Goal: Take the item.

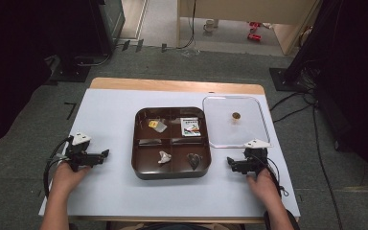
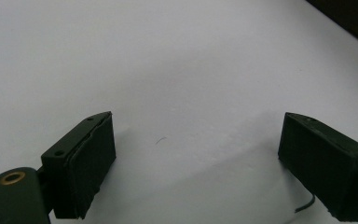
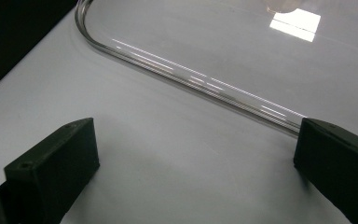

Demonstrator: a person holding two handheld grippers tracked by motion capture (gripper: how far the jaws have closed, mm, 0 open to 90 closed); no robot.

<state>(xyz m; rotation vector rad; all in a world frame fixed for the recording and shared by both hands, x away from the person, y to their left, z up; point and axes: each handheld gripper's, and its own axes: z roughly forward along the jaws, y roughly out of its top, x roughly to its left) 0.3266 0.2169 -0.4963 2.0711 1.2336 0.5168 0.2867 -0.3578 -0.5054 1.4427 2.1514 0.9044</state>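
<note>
A dark brown tray [image 1: 171,174] with four compartments sits mid-table. Its far-left compartment holds a yellow piece and a clear packet [image 1: 156,125], the far-right a white printed card [image 1: 190,127]. A small white object [image 1: 163,157] lies in the near-left compartment and a dark grey object [image 1: 194,160] in the near-right. My left gripper [image 1: 104,154] [image 2: 196,121] rests open on the white sheet left of the tray, nothing between its jaws. Open as well, my right gripper [image 1: 230,163] [image 3: 196,126] sits right of the tray, beside the near corner of a clear lid [image 1: 249,129] [image 3: 191,77].
The clear lid lies flat at the right of the tray, with a brown knob [image 1: 236,115] on top. A white sheet [image 1: 105,115] covers the wooden table [image 1: 172,85]. Cables [image 1: 297,103] and dark stands are on the floor around the table.
</note>
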